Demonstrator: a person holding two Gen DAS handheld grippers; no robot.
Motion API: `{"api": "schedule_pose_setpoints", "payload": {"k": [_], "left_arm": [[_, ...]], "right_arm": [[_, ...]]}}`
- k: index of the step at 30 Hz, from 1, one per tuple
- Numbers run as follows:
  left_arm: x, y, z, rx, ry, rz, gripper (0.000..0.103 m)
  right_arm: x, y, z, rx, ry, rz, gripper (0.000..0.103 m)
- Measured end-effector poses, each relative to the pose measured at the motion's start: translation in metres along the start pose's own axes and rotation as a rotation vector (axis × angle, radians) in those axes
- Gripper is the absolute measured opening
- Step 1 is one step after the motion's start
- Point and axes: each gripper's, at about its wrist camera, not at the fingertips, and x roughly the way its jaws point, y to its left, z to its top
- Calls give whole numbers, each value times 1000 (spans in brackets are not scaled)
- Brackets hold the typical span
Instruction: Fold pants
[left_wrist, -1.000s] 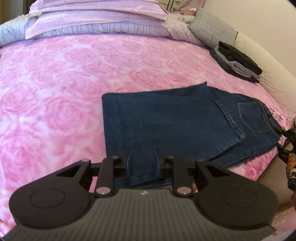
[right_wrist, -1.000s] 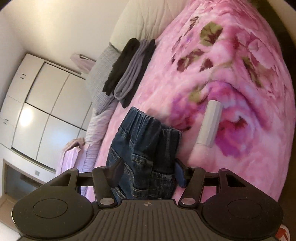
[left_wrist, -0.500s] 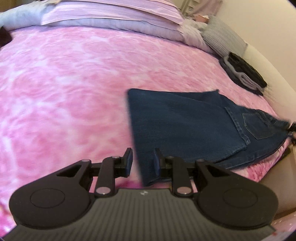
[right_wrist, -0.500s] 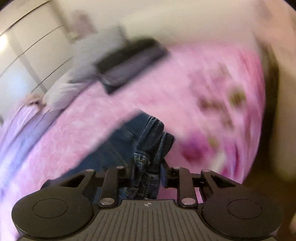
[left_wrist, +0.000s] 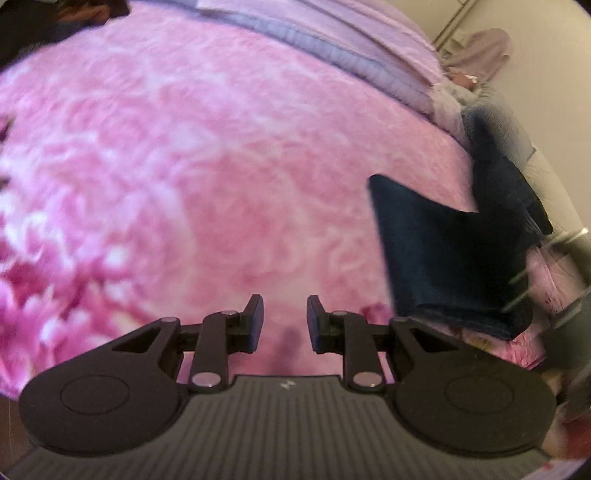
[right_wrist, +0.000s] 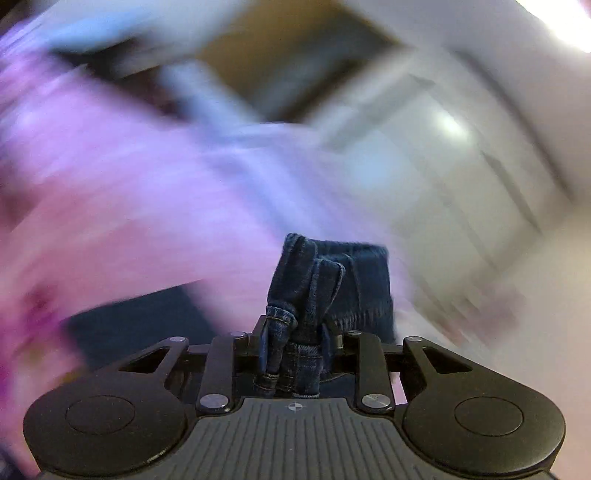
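Left gripper (left_wrist: 284, 319): fingers apart, nothing between them; poised over bare blanket; the jeans lie off to its right, not touching it
Right gripper (right_wrist: 295, 338): fingers drawn together, clamped on a bunched, stitched edge of the jeans; denim fills the gap and spills forward over the fingers
Jeans (left_wrist: 443, 258): dark blue denim; in the left wrist view, a folded dark mass on the right side of the bed, one corner pointing up-left, lower edge doubled over; in the right wrist view (right_wrist: 325, 280) a gathered hem or waistband rises from the closed fingers, with a flat dark panel lower left
Blanket (left_wrist: 192, 177): pink, rose-patterned plush; covers the bed beneath both grippers
Bedding (left_wrist: 332, 40): lilac and striped layers stacked at the far end of the bed
Image quality: right wrist view heavily motion-blurred; background not legible beyond pale panels and purple fabric
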Motion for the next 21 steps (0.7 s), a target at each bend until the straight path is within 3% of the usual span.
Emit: {"api": "schedule_pose_setpoints", "payload": {"k": [1, 3, 10, 12, 15, 17, 19, 21], "left_arm": [[1, 3, -2, -8, 9, -1, 19], [2, 7, -5, -19, 14, -7, 19], [4, 7, -9, -5, 9, -27, 20], [6, 7, -10, -4, 7, -27, 20], [7, 2, -10, 9, 4, -15, 20], [5, -1, -11, 15, 7, -8, 20], [2, -5, -11, 16, 11, -2, 20], [-1, -14, -10, 28, 8, -18, 20]], "right_arm": [[10, 29, -5, -75, 37, 51, 24], [14, 65, -11, -199, 11, -53, 24], [-6, 45, 3, -177, -42, -58, 23], [5, 51, -5, -211, -2, 0, 24], [19, 71, -8, -308, 16, -66, 30], [21, 64, 1, -272, 54, -54, 33], [13, 40, 9, -142, 70, 10, 44], [-7, 11, 12, 52, 38, 81, 79]]}}
